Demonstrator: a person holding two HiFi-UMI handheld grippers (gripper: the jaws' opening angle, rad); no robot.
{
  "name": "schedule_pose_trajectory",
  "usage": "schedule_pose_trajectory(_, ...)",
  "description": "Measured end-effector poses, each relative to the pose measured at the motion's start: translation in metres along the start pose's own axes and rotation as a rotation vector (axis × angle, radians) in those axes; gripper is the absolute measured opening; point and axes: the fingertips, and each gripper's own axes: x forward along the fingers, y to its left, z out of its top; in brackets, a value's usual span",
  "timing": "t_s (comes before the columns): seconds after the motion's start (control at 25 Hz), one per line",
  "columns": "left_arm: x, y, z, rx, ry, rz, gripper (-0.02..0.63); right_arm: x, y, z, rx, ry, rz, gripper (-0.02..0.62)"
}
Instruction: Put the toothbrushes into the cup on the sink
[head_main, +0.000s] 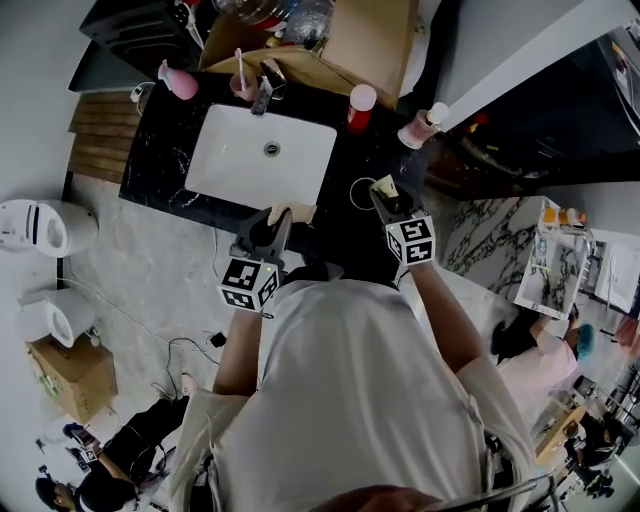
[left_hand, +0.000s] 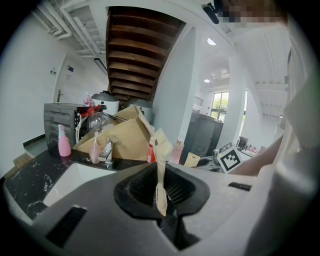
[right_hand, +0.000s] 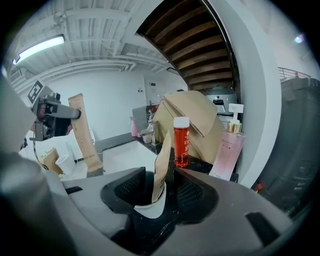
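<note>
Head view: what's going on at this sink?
A person at a black counter with a white sink works two handheld grippers. The left gripper is shut on a paper-wrapped toothbrush, held up in front of the sink. The right gripper has its jaws apart around a white cup holding a second wrapped toothbrush; its pads press on neither. One toothbrush is in the cup, one not yet.
</note>
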Motion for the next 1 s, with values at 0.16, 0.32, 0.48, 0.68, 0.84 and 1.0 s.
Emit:
schedule_pose_trajectory(0.16, 0.001, -0.003, 0.002, 0.007, -0.002, -0.011, 0.034, -0.007, -0.001, 0.003, 0.004, -0.007, -0.004, 0.193)
schedule_pose_trajectory(0.32, 0.002, -0.006, 0.005, 0.013, -0.004, -0.021, 0.033, -0.019, -0.003, 0.010, 0.012, -0.033, -0.017, 0.193)
schedule_pose_trajectory(0.48, 0.005, -0.009, 0.009, 0.022, -0.011, -0.034, 0.034, -0.034, -0.007, 0.019, 0.019, -0.063, -0.036, 0.193)
schedule_pose_trajectory(0.68, 0.011, -0.016, 0.014, 0.029, -0.016, -0.045, 0.034, -0.048, -0.012, 0.020, 0.071, -0.086, -0.036, 0.186)
schedule_pose_trajectory(0.84, 0.017, -0.022, 0.016, 0.035, -0.017, -0.057, 0.034, -0.059, -0.013, 0.022, 0.078, -0.103, -0.029, 0.155)
schedule_pose_trajectory(1.0, 0.022, -0.027, 0.020, 0.044, -0.017, -0.070, 0.033, -0.069, -0.018, 0.024, 0.091, -0.116, -0.050, 0.134)
